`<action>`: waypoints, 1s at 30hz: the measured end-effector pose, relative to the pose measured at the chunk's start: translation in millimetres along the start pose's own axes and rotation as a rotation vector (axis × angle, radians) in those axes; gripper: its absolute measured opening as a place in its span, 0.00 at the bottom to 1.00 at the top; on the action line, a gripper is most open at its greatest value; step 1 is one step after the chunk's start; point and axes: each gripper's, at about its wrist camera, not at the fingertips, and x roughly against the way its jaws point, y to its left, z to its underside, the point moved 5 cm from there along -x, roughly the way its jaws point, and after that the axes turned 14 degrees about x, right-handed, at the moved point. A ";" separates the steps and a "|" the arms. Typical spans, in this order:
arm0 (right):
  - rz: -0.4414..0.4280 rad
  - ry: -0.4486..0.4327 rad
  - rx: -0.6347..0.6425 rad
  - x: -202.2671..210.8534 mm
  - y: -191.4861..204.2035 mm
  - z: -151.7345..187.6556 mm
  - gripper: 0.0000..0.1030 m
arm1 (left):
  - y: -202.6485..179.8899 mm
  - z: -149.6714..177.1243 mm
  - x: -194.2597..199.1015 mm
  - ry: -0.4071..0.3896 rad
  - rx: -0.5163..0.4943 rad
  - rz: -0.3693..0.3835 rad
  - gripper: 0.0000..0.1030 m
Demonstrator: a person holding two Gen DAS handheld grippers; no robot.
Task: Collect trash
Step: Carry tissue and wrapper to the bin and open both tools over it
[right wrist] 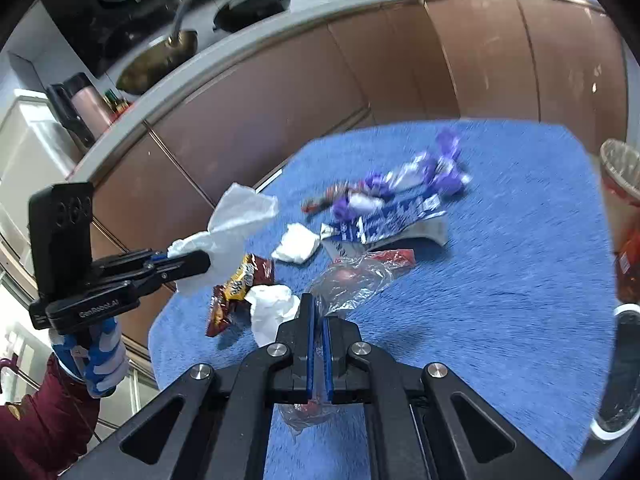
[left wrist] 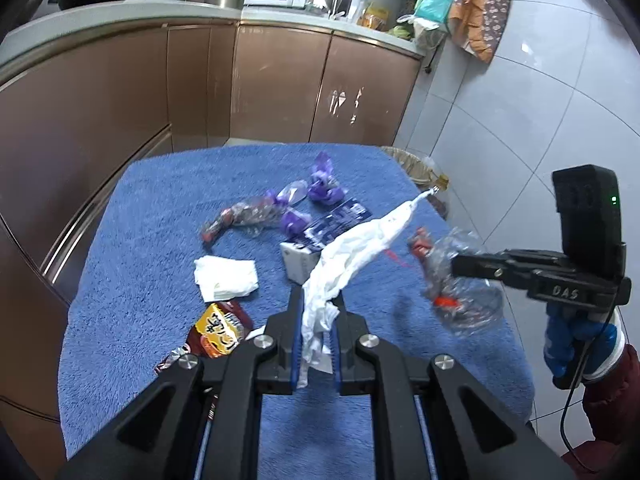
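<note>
My left gripper [left wrist: 318, 306] is shut on a long white plastic bag [left wrist: 360, 248], which stretches up and to the right above the blue towel-covered table [left wrist: 132, 240]. The right wrist view shows this gripper [right wrist: 202, 264] at the left with the white bag [right wrist: 240, 216] hanging from it. My right gripper [right wrist: 318, 314] is shut on a crumpled clear wrapper with red print [right wrist: 352, 276], lifted off the towel. The left wrist view shows the right gripper [left wrist: 458, 266] at the right edge, the clear wrapper [left wrist: 456, 292] dangling from its tips.
On the towel lie purple wrappers [left wrist: 324, 188], a blue-and-white packet [left wrist: 340, 218], a white tissue [left wrist: 226, 278], an orange-brown snack packet [left wrist: 218, 330] and a small white box [left wrist: 298, 262]. A lined bin [right wrist: 620, 168] stands beyond the table's right edge. Brown cabinets [left wrist: 280, 88] lie behind.
</note>
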 end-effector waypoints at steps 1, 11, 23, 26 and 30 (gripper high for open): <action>0.010 -0.016 0.002 8.3 1.2 -0.5 0.04 | -4.9 0.2 3.8 -0.006 -0.004 0.001 0.10; 0.146 -0.199 -0.020 118.9 -15.1 11.5 0.04 | -58.1 -4.7 39.4 -0.079 -0.028 0.029 0.10; 0.408 -0.322 -0.169 207.2 -97.3 58.6 0.04 | -161.6 -3.5 -30.3 0.022 -0.142 0.097 0.10; 0.468 -0.308 -0.218 215.2 -126.7 77.6 0.04 | -199.7 3.9 -74.0 0.086 -0.190 0.118 0.10; 0.543 -0.273 -0.293 214.6 -166.1 103.7 0.04 | -243.6 15.5 -128.5 0.160 -0.243 0.136 0.10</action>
